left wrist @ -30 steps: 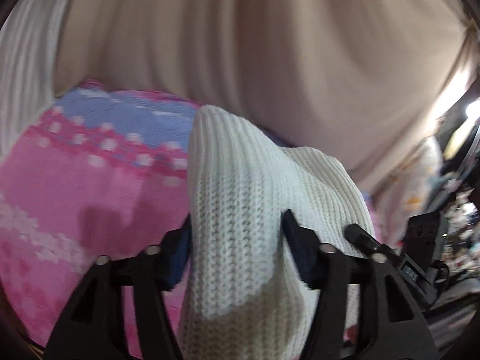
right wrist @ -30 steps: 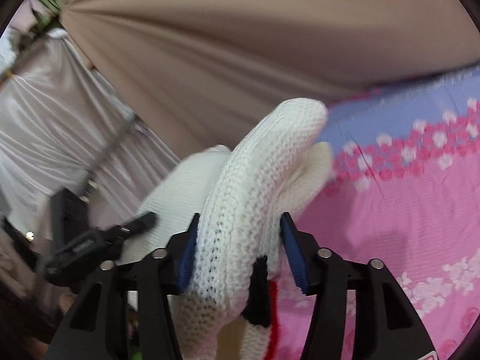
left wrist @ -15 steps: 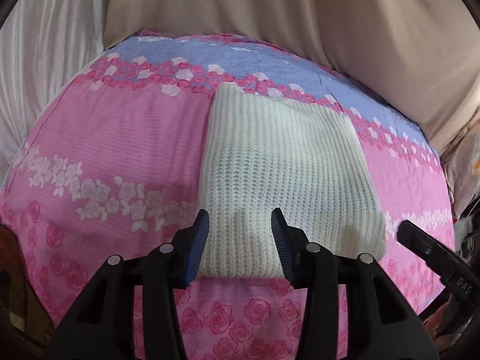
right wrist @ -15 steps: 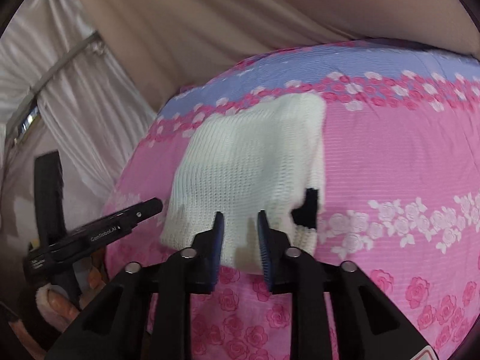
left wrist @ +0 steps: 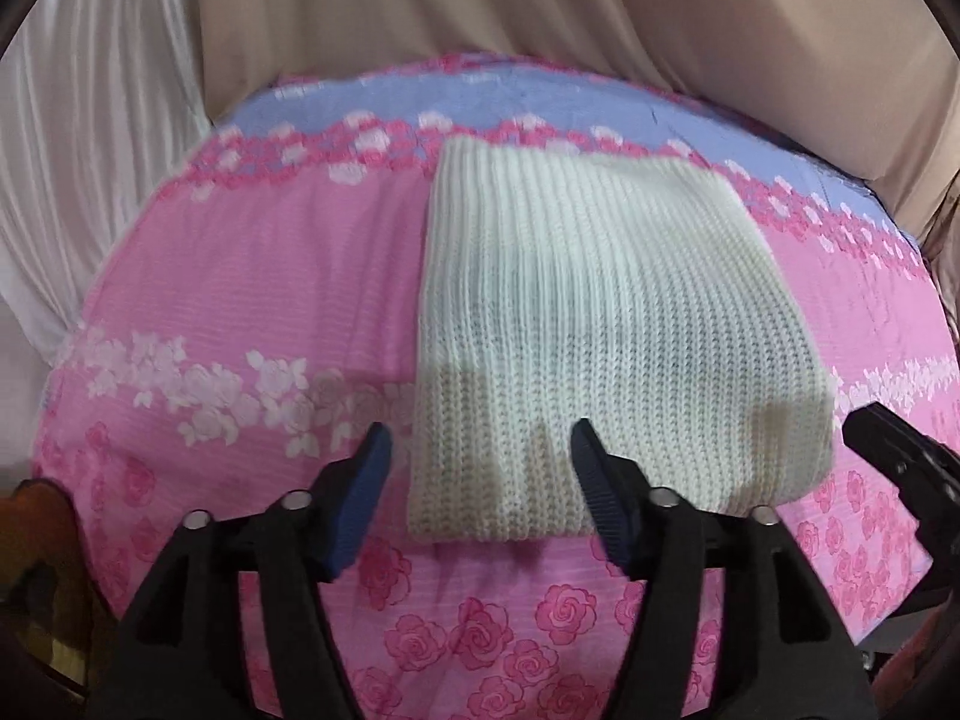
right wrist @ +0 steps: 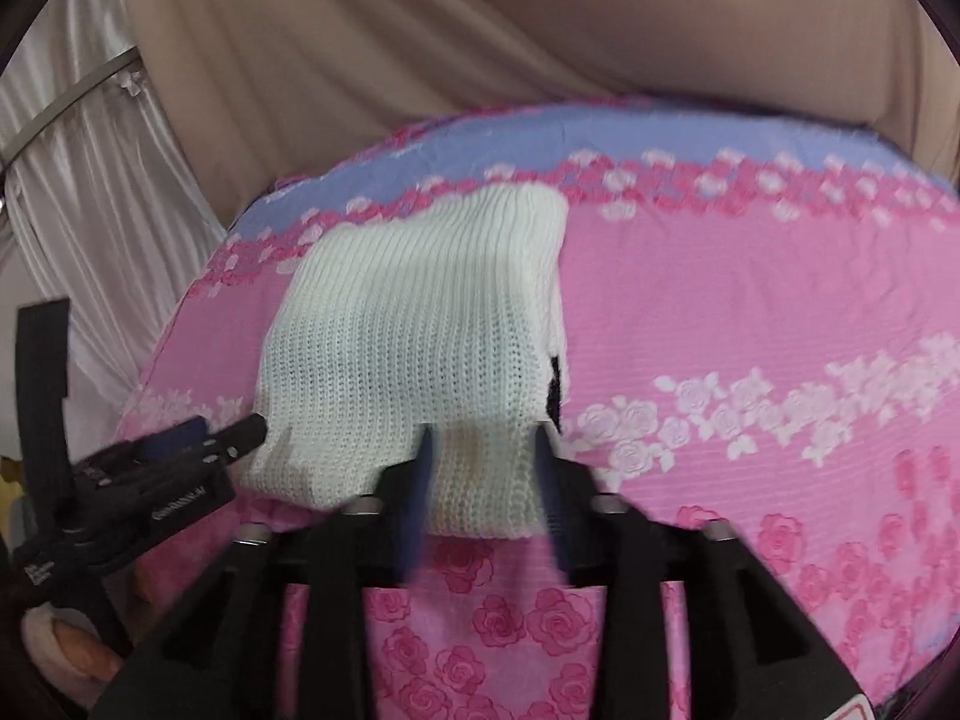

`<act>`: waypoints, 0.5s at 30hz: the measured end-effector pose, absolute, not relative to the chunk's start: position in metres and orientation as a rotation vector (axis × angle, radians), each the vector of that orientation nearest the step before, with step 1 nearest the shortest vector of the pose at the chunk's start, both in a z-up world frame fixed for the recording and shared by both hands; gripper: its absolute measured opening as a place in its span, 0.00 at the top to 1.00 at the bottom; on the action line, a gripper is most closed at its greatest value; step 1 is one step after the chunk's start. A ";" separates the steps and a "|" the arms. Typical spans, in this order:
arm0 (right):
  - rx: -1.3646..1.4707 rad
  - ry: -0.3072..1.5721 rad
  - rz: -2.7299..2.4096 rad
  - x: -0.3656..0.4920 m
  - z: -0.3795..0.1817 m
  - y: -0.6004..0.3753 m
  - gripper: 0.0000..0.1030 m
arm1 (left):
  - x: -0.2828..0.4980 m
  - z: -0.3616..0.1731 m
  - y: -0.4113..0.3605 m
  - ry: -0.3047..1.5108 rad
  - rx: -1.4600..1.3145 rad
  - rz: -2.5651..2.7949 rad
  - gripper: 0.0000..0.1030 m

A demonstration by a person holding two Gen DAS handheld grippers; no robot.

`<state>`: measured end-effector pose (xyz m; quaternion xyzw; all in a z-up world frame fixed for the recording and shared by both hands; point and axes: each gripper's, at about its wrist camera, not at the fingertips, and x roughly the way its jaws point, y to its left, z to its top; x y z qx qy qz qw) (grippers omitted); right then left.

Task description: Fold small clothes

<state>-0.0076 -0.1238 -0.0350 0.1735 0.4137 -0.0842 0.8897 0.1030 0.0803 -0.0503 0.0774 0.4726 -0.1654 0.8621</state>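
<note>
sweater [left wrist: 600, 324] x1, folded on bedsheet [left wrist: 252, 276] | hand-held grippers x2: left [left wrist: 477, 456], right [right wrist: 483, 450] just reopened, spread, pinching nothing

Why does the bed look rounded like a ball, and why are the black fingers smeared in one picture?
Left wrist view: the fisheye lens bulges the pink sheet and darkens the corners; the white knit is sharp, with finger shadows on its near edge. Right wrist view: same bulge, but the right gripper is motion-blurred, its jaws just opening over the knit's near edge; the left gripper is crisp and open.
</note>
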 end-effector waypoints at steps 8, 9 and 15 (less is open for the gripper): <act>0.278 0.760 -0.251 -0.033 -0.024 -0.109 0.30 | 0.059 -0.010 0.075 0.767 0.243 -0.310 0.15; 0.284 0.759 -0.254 -0.035 -0.024 -0.109 0.30 | 0.055 -0.007 0.074 0.754 0.238 -0.317 0.13; 0.260 0.722 -0.252 -0.051 -0.015 -0.094 0.25 | 0.029 0.006 0.065 0.696 0.255 -0.314 0.09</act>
